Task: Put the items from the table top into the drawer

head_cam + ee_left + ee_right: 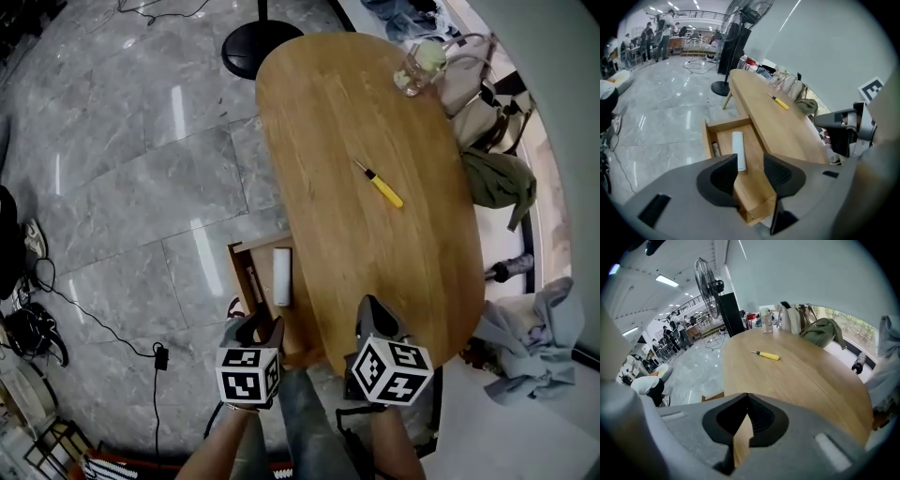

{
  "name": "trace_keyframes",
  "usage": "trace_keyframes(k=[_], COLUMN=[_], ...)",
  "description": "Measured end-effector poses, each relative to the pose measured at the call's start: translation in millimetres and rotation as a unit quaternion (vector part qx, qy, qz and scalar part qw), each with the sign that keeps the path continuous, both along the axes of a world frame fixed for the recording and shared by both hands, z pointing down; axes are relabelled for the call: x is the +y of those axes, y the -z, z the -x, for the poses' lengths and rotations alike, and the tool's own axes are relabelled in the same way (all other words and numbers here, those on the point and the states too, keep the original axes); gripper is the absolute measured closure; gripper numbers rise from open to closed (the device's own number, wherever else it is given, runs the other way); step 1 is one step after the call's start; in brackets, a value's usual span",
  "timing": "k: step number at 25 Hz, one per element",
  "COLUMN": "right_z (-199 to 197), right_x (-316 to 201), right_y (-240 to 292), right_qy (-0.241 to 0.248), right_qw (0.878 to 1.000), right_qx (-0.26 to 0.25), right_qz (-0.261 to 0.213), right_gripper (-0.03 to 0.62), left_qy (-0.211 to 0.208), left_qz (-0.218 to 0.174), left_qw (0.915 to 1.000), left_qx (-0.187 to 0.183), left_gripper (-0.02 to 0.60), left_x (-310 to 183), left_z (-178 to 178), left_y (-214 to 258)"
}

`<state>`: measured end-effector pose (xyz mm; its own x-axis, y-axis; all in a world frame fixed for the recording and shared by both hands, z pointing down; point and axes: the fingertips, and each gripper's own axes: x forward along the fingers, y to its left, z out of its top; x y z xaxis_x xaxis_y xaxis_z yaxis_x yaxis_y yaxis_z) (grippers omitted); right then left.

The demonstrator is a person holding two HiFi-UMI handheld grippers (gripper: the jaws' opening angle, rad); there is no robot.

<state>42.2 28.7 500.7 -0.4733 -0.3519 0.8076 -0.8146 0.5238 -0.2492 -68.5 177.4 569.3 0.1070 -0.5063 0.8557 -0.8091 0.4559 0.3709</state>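
A yellow-handled screwdriver (pixel 382 186) (pixel 779 102) (pixel 766 355) lies in the middle of the oval wooden table (pixel 375 262). A glass jar (pixel 419 66) (pixel 766 323) stands at the table's far end. The drawer (pixel 262 246) (pixel 726 124) is pulled out on the table's left side. It holds a white oblong item (pixel 281 277) (pixel 738 150) and a dark pen (pixel 251 281) (pixel 716 149). My left gripper (pixel 253 328) (pixel 750 161) hovers over the drawer's near end, open with nothing between its jaws. My right gripper (pixel 378 309) (pixel 747 397) is over the table's near end, its tips touching, holding nothing.
A standing fan (pixel 707 275) with a round black base (pixel 258 42) is beyond the table's far end. A green bag (pixel 497 178) and grey cloth (pixel 530 342) sit along the table's right side. Cables (pixel 94 319) trail on the tiled floor to the left.
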Motion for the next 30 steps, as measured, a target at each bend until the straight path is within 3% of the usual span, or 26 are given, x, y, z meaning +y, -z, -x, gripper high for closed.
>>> trace_keyframes(k=[5, 9, 13, 21, 30], right_z=[-13.7, -28.7, -44.5, -80.2, -119.1], right_x=[-7.5, -10.6, -13.4, -23.9, -22.7], right_y=[1.7, -0.6, -4.4, -6.8, -8.8], right_qy=[-0.034, -0.065, -0.100, -0.157, -0.204], right_qw=[0.999, 0.998, 0.995, 0.988, 0.979], right_qx=[-0.007, -0.009, -0.011, -0.010, -0.005], right_qz=[-0.001, 0.001, 0.003, 0.003, 0.012], right_gripper=[0.589, 0.589, 0.589, 0.589, 0.589], left_qy=[-0.120, -0.226, -0.302, -0.373, -0.450], left_qz=[-0.016, -0.017, -0.020, -0.040, -0.059], left_qw=[0.9927, 0.9738, 0.9524, 0.9252, 0.8853], left_qx=[-0.004, -0.013, -0.033, -0.058, -0.100], left_gripper=[0.411, 0.411, 0.411, 0.411, 0.411], left_x=[-30.1, -56.0, -80.1, -130.6, -192.1], left_z=[-4.1, -7.9, -11.6, -32.0, -49.8], left_y=[7.6, 11.3, 14.4, 24.2, 29.8])
